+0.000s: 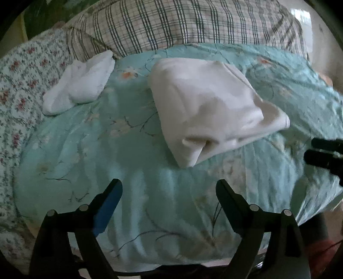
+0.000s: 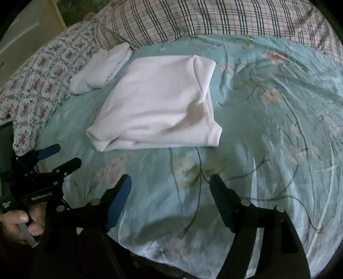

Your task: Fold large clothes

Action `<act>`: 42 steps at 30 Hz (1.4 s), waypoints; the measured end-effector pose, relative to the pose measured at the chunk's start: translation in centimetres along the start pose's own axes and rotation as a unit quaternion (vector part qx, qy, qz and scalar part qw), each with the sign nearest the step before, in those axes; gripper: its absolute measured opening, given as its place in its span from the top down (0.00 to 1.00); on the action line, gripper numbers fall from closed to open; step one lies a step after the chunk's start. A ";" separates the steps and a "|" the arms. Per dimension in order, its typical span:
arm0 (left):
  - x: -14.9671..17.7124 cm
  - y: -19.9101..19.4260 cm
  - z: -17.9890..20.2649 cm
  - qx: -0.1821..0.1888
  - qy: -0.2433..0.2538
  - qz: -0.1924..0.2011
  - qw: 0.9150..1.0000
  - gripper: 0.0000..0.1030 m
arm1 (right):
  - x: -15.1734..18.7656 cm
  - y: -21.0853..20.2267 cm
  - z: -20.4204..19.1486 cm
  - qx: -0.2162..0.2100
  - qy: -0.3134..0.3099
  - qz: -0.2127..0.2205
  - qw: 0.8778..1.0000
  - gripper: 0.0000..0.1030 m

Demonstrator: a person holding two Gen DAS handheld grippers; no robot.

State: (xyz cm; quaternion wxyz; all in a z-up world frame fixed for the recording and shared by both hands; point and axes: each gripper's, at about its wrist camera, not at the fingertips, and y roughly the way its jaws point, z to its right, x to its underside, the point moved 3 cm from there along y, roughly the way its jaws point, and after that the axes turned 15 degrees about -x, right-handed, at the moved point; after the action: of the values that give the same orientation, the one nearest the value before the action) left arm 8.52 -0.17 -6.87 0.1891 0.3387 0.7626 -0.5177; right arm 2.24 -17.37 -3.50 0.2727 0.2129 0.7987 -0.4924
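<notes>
A bed fills both wrist views, covered by a pale turquoise quilt with a smooth, slightly shiny surface printed with thin dark branches and faded blossoms. Near the middle of the quilt lies the folded white garment, a soft, matte knit squared into a thick, roughly rectangular packet with rounded corners and a few shallow creases on top. It rests flat and alone, touched by neither gripper, which suggests the fold is finished and it has been set down to stay.

Toward the far left corner of the quilt, just beside the pillows, sits a smaller white bundle, also soft and folded, apparently laid aside to keep the centre free. Behind it, a plaid pillow in cream with dark checks runs along the head of the bed, and a floral sheet with small red flowers covers the left edge.

The left gripper hovers over the near edge of the quilt with its black fingers spread wide and nothing between them. The right gripper is likewise spread, empty, above the near edge, well short of the garment. A hand grips the left tool's handle at the lower left of the right wrist view. The left view is smeared, so finer folds there are uncertain.
</notes>
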 end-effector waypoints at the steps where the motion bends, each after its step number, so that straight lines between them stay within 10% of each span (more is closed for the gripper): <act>1: 0.2 -0.2 -0.1 -0.004 0.002 0.001 1.000 0.12 | 0.2 -0.1 0.0 0.001 -0.001 -0.001 1.000 0.25; 9: -2.0 -3.1 -2.7 -0.023 0.004 0.046 0.999 0.04 | -1.1 -2.2 -1.6 -0.012 -0.029 0.006 0.999 0.00; 42: -6.8 0.1 -2.3 -0.024 0.000 0.004 1.000 0.00 | -7.3 0.3 -2.2 -0.006 -0.067 -0.023 0.997 0.00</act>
State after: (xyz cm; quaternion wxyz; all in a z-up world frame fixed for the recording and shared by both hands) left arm 13.52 -0.22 -1.68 0.1991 0.3367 0.7738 -0.4982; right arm 7.46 -15.79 1.80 0.3157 0.1598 0.7861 -0.5068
